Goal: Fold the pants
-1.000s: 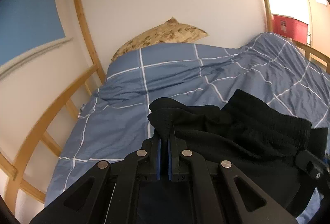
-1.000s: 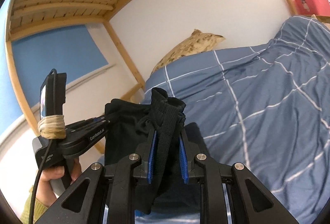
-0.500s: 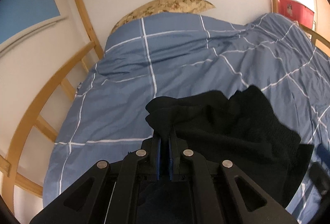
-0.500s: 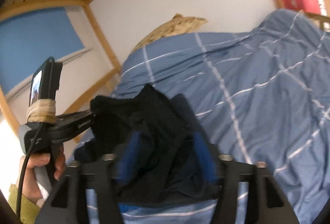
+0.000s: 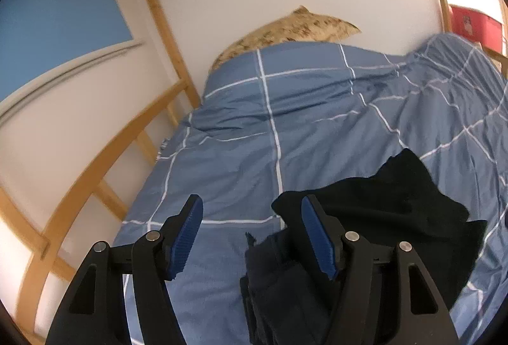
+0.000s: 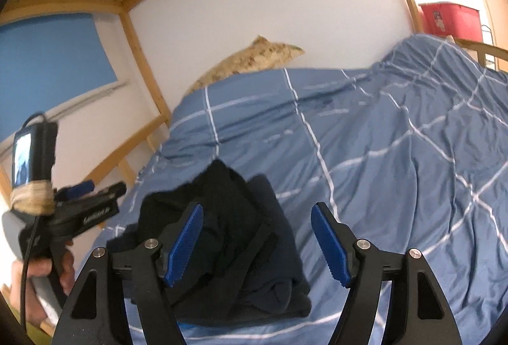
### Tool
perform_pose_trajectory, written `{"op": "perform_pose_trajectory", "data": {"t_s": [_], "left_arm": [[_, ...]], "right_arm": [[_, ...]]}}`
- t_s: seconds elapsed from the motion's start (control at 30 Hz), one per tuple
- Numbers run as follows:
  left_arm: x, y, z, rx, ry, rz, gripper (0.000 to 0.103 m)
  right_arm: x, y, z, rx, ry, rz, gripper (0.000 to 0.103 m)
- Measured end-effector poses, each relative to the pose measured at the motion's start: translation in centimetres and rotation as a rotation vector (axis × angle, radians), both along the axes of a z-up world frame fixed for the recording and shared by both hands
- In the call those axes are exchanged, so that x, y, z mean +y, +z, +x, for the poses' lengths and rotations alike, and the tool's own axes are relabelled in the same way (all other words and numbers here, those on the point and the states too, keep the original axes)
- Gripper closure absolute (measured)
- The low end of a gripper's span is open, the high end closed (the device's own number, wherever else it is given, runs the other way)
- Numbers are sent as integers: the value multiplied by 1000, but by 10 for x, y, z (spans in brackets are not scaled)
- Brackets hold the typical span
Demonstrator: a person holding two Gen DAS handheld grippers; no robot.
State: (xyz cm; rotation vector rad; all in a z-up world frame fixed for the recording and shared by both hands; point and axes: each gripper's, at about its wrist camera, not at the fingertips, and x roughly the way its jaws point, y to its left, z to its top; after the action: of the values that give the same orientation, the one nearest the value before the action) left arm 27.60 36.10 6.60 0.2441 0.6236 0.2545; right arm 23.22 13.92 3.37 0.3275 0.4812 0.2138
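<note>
The dark pants (image 5: 390, 218) lie bunched on the blue checked duvet (image 5: 317, 122). In the left wrist view my left gripper (image 5: 254, 234) is open and empty, with the pants under and right of its right finger. In the right wrist view the pants (image 6: 241, 237) lie in a heap under my open right gripper (image 6: 262, 242), mostly beneath its left finger. The left gripper (image 6: 92, 189) shows there at the far left, held in a hand, apart from the pants.
A patterned pillow (image 5: 292, 30) leans on the white wall at the bed's head. A wooden bed rail (image 5: 104, 154) runs along the left side. A red bin (image 6: 451, 18) stands at the far right.
Both grippers were shut on the pants and have opened. The pants have dropped onto the duvet. The left gripper has moved left, off the pants.
</note>
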Motion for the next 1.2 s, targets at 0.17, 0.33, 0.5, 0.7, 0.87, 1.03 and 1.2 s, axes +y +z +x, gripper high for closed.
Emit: {"op": "perform_pose_trajectory", "data": {"t_s": [0.17,0.33,0.5,0.7,0.87,1.03,1.2], "left_arm": [[-21,2,-47,-46,22,-49,35],[-52,1,-96,-76,49,-90,27],[-83,5,-140,-108,44,-141,20],[-127,7,-188,-143,27,-147,13],[-163,4,-219,-158,23,-135,9],[-199,-1,-244,-164,2,-104,7],[-227,-8,-261,-156,-34,-106,7]], "right_arm": [[-18,18,-6,-46,81,-25,22],[-40,32,-24,-79,140,-115,17],[-63,36,-58,-111,211,-213,15],[-101,26,-96,-86,231,-245,15],[-136,19,-122,-60,197,-232,15],[-169,6,-147,-23,158,-239,15],[-197,-2,-164,10,134,-225,15]]}}
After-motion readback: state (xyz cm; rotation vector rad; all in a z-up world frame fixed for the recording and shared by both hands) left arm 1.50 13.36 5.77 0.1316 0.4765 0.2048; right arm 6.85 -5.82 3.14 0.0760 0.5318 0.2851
